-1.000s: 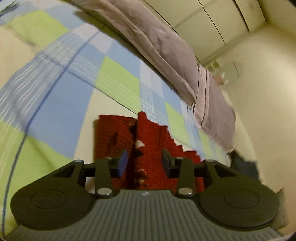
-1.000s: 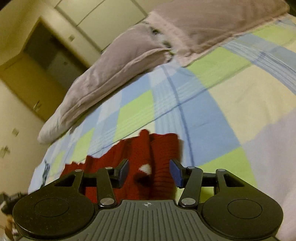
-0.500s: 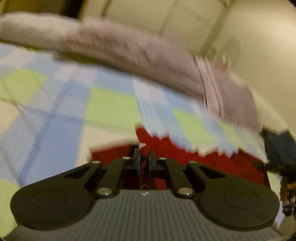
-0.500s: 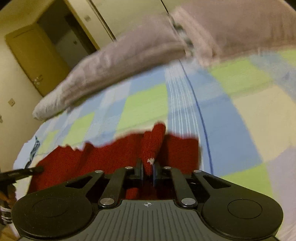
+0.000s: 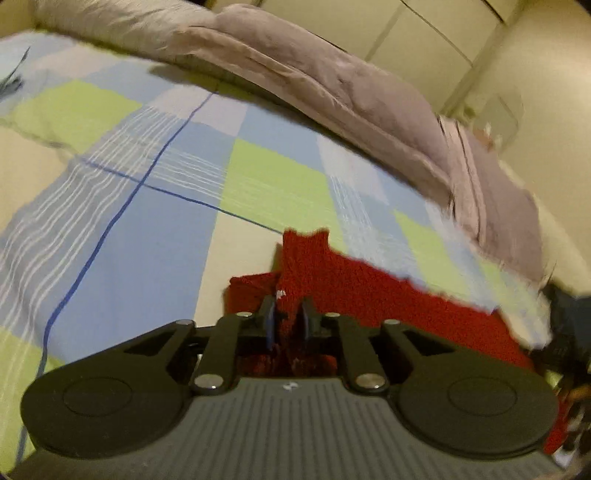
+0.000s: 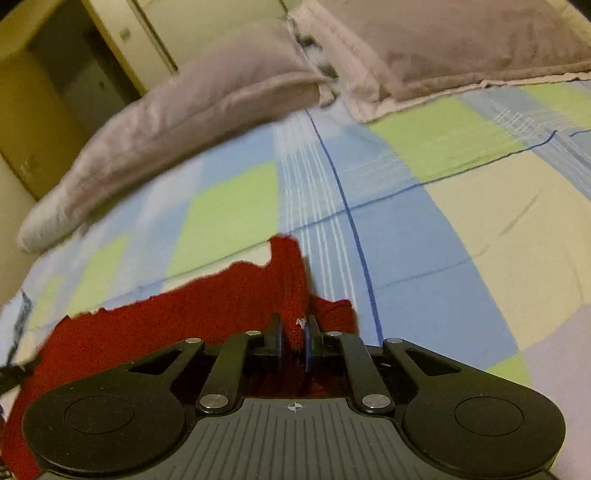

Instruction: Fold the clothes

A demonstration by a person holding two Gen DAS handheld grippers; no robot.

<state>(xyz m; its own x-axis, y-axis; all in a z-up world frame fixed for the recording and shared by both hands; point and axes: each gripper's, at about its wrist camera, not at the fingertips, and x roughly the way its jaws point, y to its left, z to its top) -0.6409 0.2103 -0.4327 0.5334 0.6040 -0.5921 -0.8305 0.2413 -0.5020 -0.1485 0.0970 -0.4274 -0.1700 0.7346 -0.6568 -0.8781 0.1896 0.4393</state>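
- The left gripper (image 5: 288, 319) has a bunched fold of the red sweater (image 5: 369, 288) between its pads; its jaws are opening, though the knit fills the narrow gap and the pads appear to press on it.
- The right gripper (image 6: 294, 334) pinches a raised ridge of the same red sweater (image 6: 155, 325); its jaws are also opening slightly, with the fabric squeezed between the blue-edged pads.
- The sweater lies on the bed, on a checked sheet (image 5: 140, 258) of blue, green and cream squares crossed by thin dark blue lines.
- In the left wrist view the sweater spreads from the gripper toward the right edge of the picture, with a peak of cloth standing up just ahead of the fingers.
- In the right wrist view the sweater stretches from the gripper toward the lower left, again with a peak of cloth rising above the fingers.
- A small white fleck shows on the knit near each pair of pads.
- A mauve quilt (image 5: 332, 85) lies bunched along the far side of the bed, beyond the sheet.
- In the right wrist view the mauve quilt (image 6: 221, 96) sits below pale cupboard doors (image 6: 207, 26).
- Both views are somewhat blurred.
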